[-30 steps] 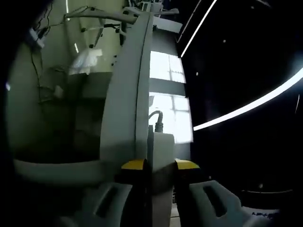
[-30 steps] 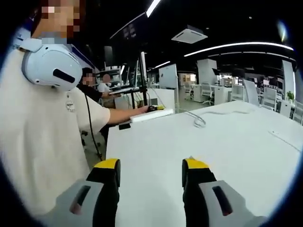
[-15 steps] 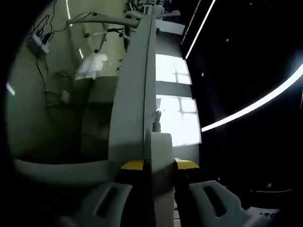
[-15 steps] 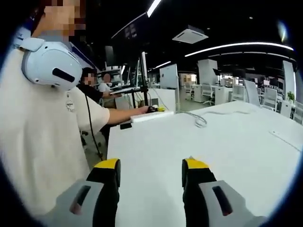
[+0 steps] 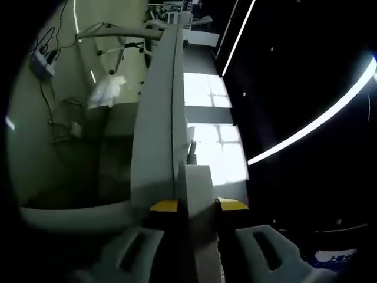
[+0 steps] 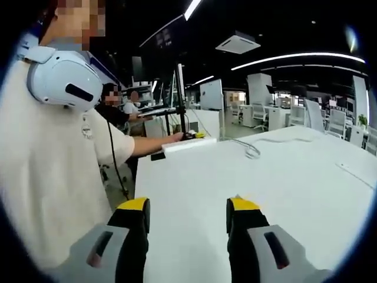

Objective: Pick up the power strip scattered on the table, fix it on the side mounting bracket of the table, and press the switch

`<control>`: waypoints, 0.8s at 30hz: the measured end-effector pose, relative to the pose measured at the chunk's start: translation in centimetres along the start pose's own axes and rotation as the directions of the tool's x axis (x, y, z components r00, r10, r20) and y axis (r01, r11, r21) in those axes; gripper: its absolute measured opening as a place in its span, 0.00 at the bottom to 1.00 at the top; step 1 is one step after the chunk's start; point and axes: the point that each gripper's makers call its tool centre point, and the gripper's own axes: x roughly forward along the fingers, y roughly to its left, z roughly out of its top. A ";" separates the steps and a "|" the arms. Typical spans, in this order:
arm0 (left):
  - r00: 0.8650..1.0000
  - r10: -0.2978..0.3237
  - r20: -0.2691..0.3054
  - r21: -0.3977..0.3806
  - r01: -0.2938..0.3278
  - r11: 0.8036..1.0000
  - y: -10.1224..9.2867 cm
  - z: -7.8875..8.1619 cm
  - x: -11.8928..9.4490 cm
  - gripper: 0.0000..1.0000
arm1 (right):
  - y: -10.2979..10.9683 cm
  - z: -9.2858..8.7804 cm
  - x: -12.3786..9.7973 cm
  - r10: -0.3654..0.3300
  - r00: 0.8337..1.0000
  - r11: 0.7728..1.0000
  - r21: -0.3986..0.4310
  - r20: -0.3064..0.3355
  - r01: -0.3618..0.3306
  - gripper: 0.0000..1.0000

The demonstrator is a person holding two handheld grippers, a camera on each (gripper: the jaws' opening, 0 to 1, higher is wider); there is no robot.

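White power strip (image 5: 197, 194) clamped in left tongs (image 5: 197, 206) | right tongs (image 6: 187, 213) apart

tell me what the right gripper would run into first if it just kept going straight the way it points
Probably the white table. The right gripper, jaws open with nothing between them, points low across its bare top, so it would likely graze that surface. Beyond lie a coiled cable and a white power strip, though depth is unclear.

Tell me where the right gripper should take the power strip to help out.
Probably the free far end of the power strip, across its narrow width. It lies flat at the table's far edge, the left gripper already clamping the other end; the right gripper is open, so approach from above.
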 end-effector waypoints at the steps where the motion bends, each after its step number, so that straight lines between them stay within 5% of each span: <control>1: 1.000 -0.004 0.005 0.004 0.004 1.000 -0.2 -0.1 0.1 0.25 | 0.0 0.0 0.0 0.000 1.000 1.000 0.000 0.000 0.000 0.48; 10: 0.999 -0.040 -0.010 -0.054 0.039 0.998 0.3 -0.2 0.0 0.25 | 0.5 0.1 0.4 0.005 1.000 1.000 -0.001 0.001 -0.005 0.48; 16: 0.997 0.053 -0.053 -0.025 -0.054 0.998 0.5 -1.1 0.6 0.25 | 0.3 0.1 0.3 0.000 1.000 1.000 0.004 0.001 0.000 0.48; 24: 0.992 0.102 -0.074 0.017 -0.101 0.995 0.1 -0.7 0.0 0.25 | 0.3 -0.1 0.5 0.004 1.000 1.000 0.007 0.003 -0.004 0.47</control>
